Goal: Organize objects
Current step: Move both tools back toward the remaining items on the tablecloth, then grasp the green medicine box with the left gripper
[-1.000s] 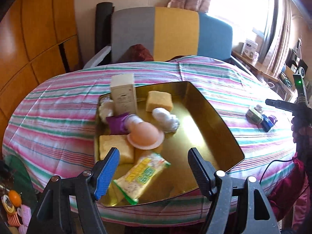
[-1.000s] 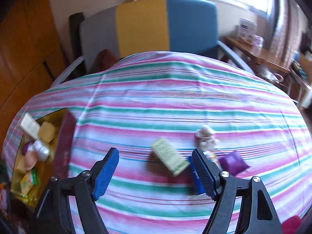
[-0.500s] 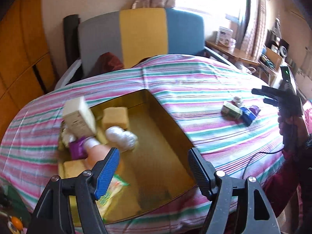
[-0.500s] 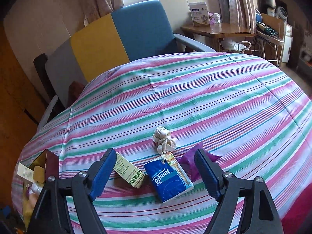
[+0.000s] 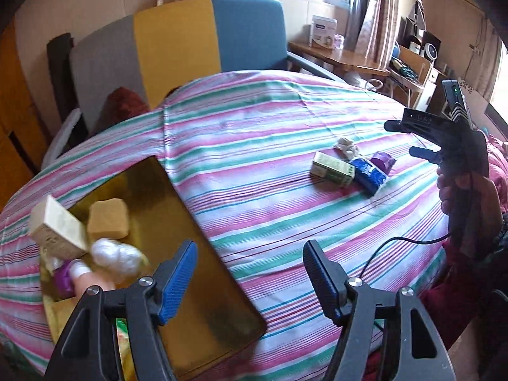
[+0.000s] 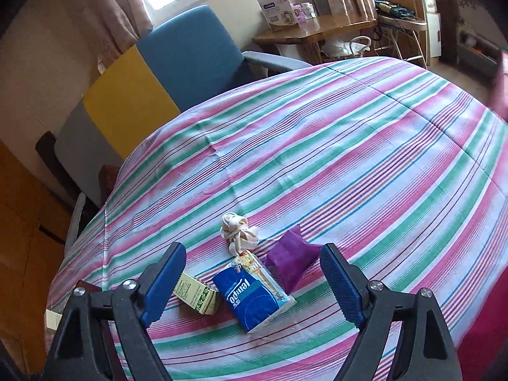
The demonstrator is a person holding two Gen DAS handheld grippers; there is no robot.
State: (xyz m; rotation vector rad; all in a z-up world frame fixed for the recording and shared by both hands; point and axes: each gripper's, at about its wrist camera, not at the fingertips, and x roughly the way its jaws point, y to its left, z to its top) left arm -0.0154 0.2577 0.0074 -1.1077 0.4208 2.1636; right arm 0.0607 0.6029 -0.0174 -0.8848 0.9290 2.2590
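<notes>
Two views are given. In the left wrist view, the left gripper (image 5: 249, 271) is held with fingers apart and empty over the edge of the gold tray (image 5: 203, 301), where a sponge (image 5: 108, 217) lies. In the right wrist view, the right gripper (image 6: 252, 281) is spread wide, empty, above the tissue pack (image 6: 254, 297), green box (image 6: 198, 293) and purple pouch (image 6: 290, 262)

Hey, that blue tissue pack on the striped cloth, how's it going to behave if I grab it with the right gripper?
The blue tissue pack looks soft, so it will probably squash under the fingers rather than stay stiff. Its glossy film wrapper may be a bit slippery. It lies flat, so it should slide, not roll. The right gripper is open above it.
</notes>
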